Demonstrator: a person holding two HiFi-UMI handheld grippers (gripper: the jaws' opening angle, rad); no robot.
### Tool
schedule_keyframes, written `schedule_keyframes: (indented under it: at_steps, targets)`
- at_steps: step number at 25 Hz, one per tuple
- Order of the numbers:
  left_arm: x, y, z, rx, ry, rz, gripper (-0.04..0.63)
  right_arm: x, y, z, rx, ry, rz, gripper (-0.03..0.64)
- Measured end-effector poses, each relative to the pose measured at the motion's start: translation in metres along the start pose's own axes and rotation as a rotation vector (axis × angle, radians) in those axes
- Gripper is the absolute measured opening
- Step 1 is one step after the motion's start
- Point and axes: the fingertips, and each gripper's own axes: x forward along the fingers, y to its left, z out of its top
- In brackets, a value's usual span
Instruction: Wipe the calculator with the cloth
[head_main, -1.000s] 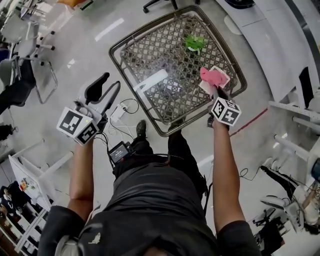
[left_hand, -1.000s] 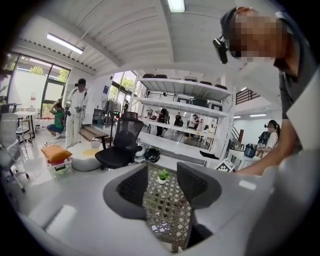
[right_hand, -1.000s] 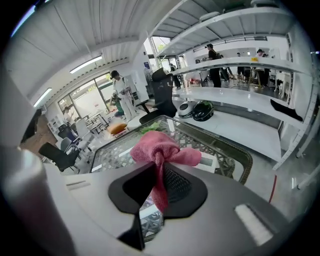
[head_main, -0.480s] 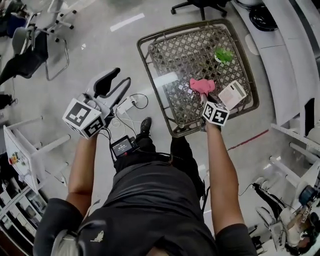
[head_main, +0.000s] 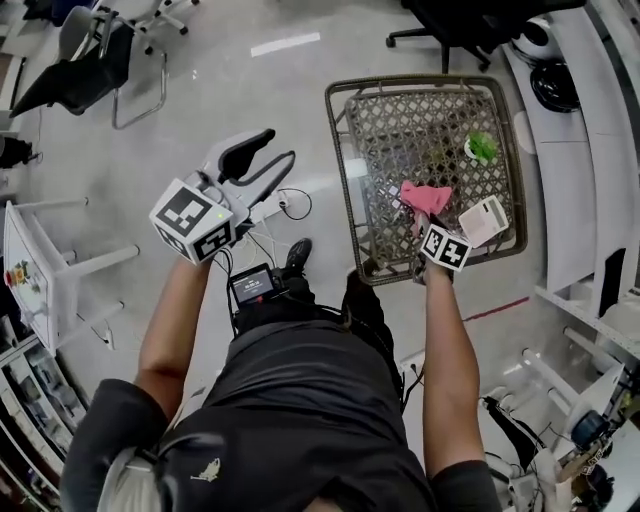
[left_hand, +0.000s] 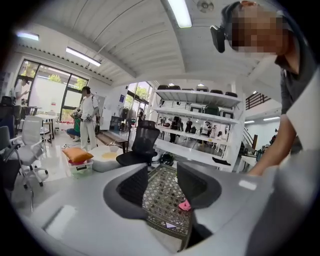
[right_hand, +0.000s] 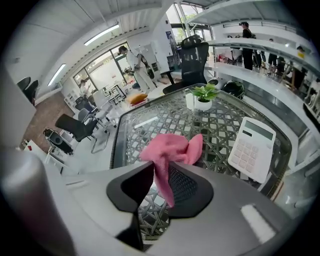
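cloth (right_hand: 170, 150) | between right gripper (right_hand: 161, 168) fingers, opening | calculator (right_hand: 251, 149) lies apart

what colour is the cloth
The cloth is pink, seen best in the right gripper view.

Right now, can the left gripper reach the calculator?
Probably not without a move: the left gripper is over the floor, clear of the table, and the calculator lies at its opposite side, past the pink cloth.
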Motion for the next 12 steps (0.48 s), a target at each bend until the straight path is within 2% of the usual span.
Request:
schedule_keyframes:
  at_steps: [8,12]
  targets:
    - [-0.019,0.01,0.018,-0.001,-0.058,-0.043,0.221,-0.042,0.029,0.029,-0.003,-0.088,0.015,0.101]
    - [-0.019,0.006,0.032,0.013,-0.089,-0.094,0.221,-0.071,0.04,0.051,-0.004,-0.157,0.028,0.144]
